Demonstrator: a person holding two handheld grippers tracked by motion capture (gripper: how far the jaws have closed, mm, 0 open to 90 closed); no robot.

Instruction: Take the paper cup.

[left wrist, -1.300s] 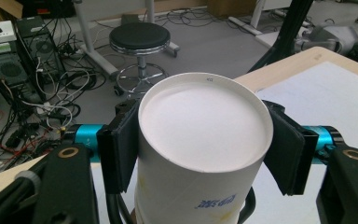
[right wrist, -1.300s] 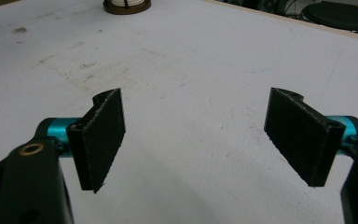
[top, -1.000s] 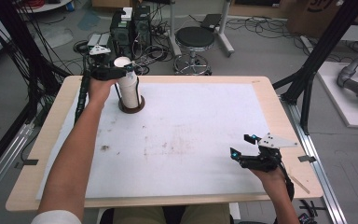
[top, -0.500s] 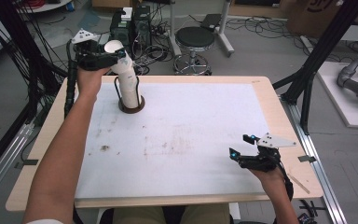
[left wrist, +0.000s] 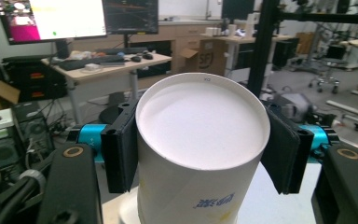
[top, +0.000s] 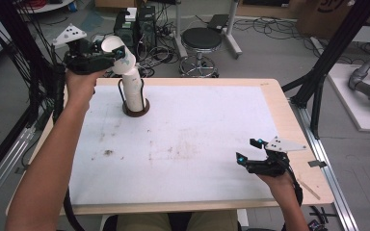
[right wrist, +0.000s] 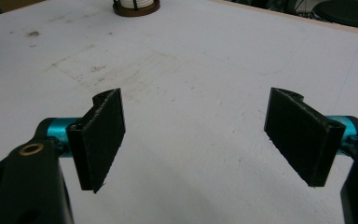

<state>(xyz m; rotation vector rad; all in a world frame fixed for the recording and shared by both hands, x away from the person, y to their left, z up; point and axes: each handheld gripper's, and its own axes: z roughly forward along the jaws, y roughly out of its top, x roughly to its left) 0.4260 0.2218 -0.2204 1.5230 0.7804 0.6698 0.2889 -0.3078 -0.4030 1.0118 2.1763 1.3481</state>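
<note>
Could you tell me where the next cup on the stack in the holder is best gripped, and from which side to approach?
Grip the top cup of the stack across its round wall just under the rim, jaws on opposite sides, coming in level above the dark wire holder. The left gripper holds the lifted cup the same way.

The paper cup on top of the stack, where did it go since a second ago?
The left gripper, shut on the top paper cup, lifted it up and back, tilting it off the cup stack in its dark holder. The right gripper stayed open near the table's right edge.
</note>
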